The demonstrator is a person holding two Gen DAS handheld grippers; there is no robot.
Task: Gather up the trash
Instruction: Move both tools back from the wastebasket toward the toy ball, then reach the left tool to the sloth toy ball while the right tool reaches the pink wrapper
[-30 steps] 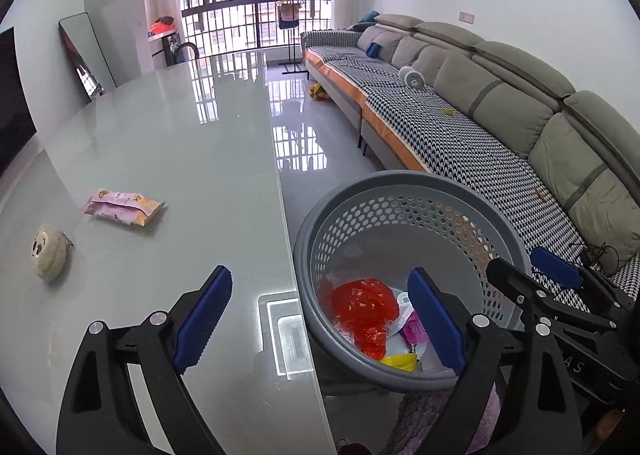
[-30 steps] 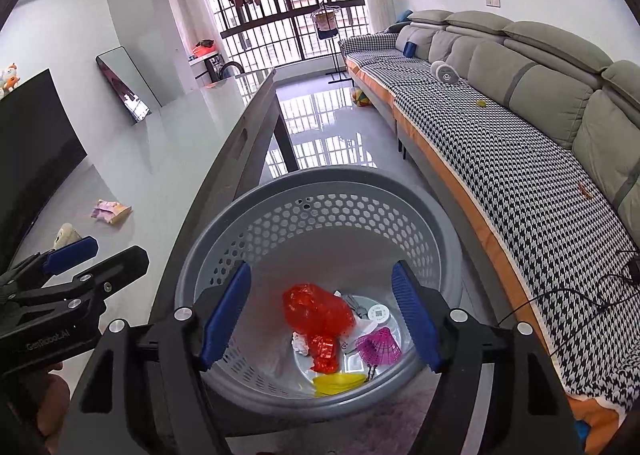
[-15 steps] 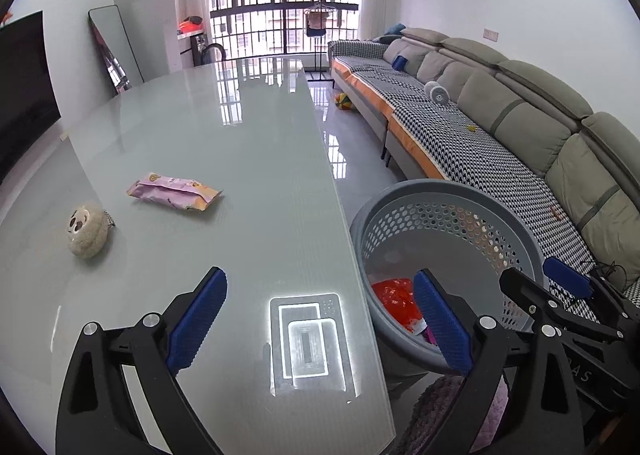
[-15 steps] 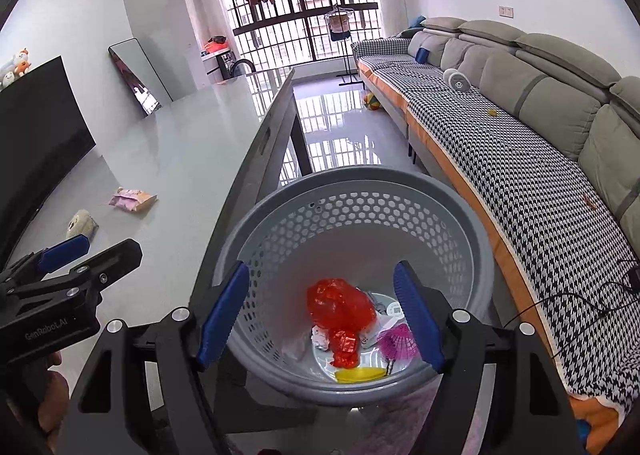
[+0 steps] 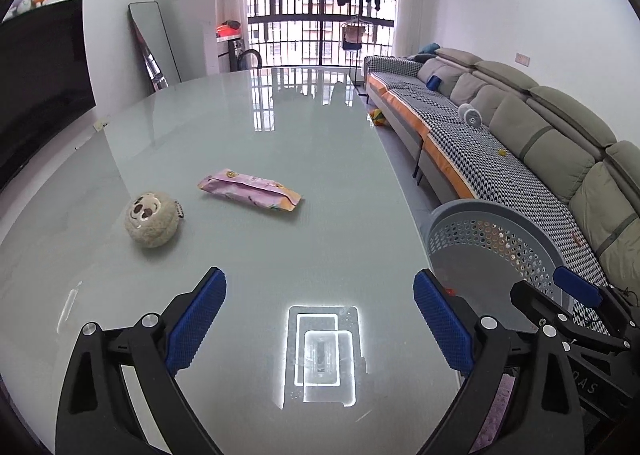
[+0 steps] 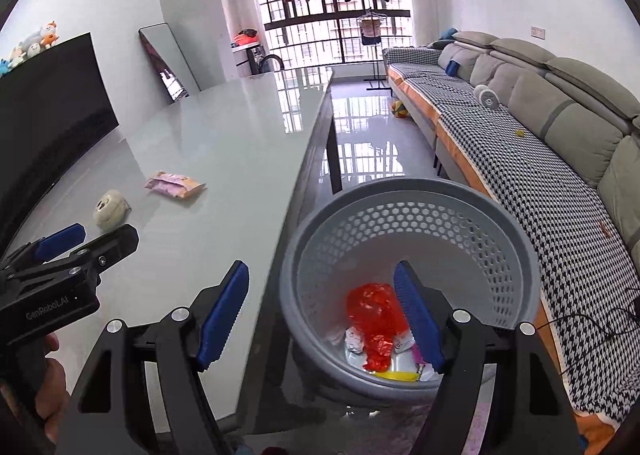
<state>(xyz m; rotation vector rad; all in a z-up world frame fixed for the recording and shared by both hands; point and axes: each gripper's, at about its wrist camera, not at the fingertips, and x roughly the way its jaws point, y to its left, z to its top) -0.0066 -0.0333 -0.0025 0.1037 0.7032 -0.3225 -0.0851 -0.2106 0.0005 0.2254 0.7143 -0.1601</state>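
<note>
while the left tool [image 5: 320, 319] hangs spread and empty over the glossy tabletop [image 5: 248, 143], a pink snack wrapper [image 5: 250, 194] lies ahead of it, slightly left, beside a round plush toy [image 5: 151, 219]. the right tool [image 6: 322, 315], also released, hovers at the rim of the grey perforated basket [image 6: 500, 247] holding red plastic trash [image 6: 374, 319].

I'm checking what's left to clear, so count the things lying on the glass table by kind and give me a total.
Snack wrapper: 1
Round plush toy: 1
Total on the table: 2
</note>
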